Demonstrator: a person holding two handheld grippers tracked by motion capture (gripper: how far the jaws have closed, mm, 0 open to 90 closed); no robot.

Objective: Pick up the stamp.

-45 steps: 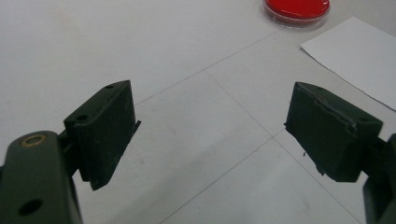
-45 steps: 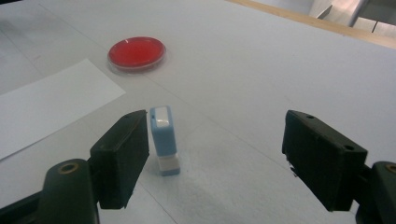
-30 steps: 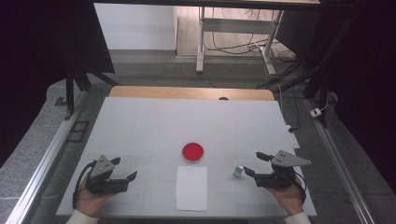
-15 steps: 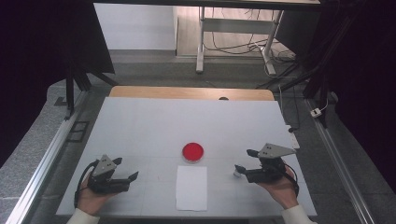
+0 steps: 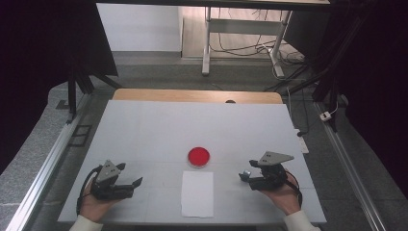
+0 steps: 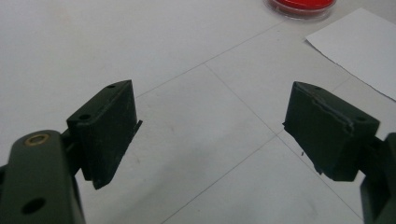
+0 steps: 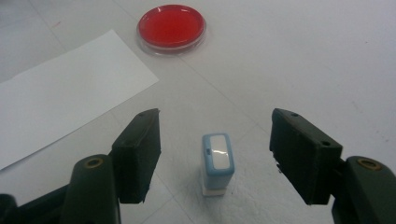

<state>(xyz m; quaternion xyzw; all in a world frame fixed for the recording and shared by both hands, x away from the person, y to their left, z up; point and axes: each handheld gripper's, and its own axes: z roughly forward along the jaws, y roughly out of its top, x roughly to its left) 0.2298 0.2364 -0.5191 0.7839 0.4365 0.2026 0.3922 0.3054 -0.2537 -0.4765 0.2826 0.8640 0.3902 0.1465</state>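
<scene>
Stamp (image 7: 217,163) stands upright between right tool's (image 7: 215,154) wide-open jaws — untouched; left tool (image 6: 210,135) gapes empty.

White table top (image 5: 159,130), faint seam lines crossing it; bare wood strip (image 5: 192,96) along far edge. Red round dish (image 5: 198,156) near middle, lying flat. White paper sheet (image 5: 197,193) just nearer than dish, close to near edge, not touching dish. Small light-blue stamp block (image 7: 217,162) upright on table, right of paper sheet, nearer and to right of dish, apart from both.
</scene>
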